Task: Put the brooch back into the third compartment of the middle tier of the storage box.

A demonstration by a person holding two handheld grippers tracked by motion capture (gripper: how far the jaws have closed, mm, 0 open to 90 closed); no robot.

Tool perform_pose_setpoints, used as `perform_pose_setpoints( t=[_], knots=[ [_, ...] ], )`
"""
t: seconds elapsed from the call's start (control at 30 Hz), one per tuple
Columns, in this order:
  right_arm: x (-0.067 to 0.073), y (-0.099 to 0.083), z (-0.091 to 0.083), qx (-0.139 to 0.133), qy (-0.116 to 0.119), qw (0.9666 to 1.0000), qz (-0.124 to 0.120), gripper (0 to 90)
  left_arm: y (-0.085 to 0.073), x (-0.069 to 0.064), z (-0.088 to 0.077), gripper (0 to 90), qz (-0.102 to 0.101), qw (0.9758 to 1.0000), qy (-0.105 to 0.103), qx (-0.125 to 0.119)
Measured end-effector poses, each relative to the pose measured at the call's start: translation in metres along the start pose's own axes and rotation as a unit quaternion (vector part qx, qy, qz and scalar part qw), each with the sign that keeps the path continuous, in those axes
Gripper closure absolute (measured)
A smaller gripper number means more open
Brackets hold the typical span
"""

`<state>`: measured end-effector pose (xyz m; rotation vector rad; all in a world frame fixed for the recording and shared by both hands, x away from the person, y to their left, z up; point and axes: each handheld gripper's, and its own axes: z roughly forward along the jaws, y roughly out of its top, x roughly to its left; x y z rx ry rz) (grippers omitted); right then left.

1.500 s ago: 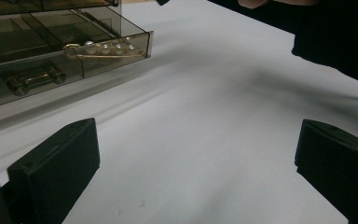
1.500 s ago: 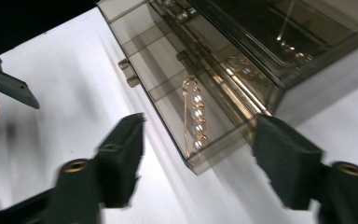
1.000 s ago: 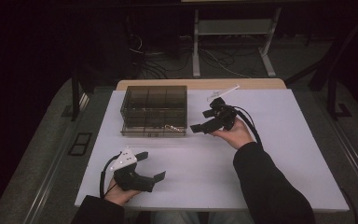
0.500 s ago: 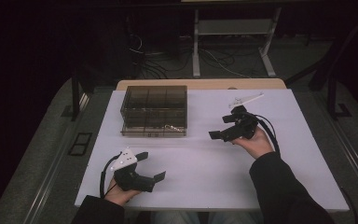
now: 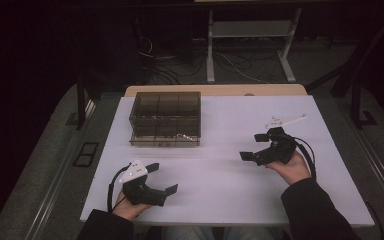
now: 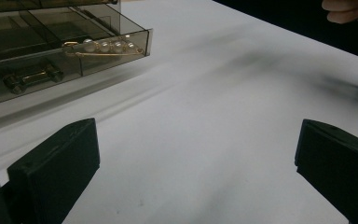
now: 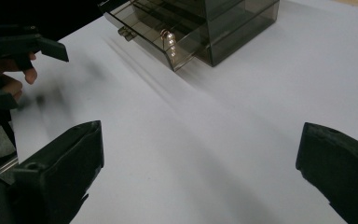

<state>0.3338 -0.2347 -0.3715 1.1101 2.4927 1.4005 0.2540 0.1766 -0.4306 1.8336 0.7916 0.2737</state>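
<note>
A smoky translucent plastic drawer box [image 5: 166, 117] stands on the far left part of the white table [image 5: 220, 175], its walls smooth and glossy, its top divided into rectangular compartments. Its lower drawer [image 6: 70, 51] is pulled out a little toward the person. In that drawer's front right compartment lies a gold-coloured clip set with a row of small round pearls [image 6: 105, 46], resting along the clear front wall; the right gripper view shows the same pearl clip [image 7: 170, 42] at the drawer's near corner. A gold-coloured metal handle [image 6: 30, 77] sits on the drawer front below it.

The left gripper [image 5: 157, 180], matte black with a grey three-cornered plate on top, is held low near the table's front left edge, its blocky jaws spread wide with nothing between them. The right gripper [image 5: 255, 147] is held over the right side of the table, well apart from the box, jaws likewise spread and empty. A black cable loops from each gripper around the hand. The table's surface is plain and matte.
</note>
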Motion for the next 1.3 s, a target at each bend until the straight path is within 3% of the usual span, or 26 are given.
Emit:
perform_pose_setpoints(
  t=[0.43,0.97,1.3],
  knots=[
    [-0.001,-0.033,-0.023,-0.013,-0.02,0.9997,0.01,0.4,0.0,0.0,0.0,0.0,0.0,1.0,0.001,0.001],
    [-0.006,-0.081,-0.041,-0.029,-0.043,0.9979,0.04,0.4,0.0,0.0,0.0,0.0,0.0,1.0,0.002,0.003],
    [-0.006,-0.102,-0.051,-0.066,-0.063,0.9944,0.054,0.4,0.0,0.0,0.0,0.0,0.0,1.0,-0.001,0.007]
  ],
)
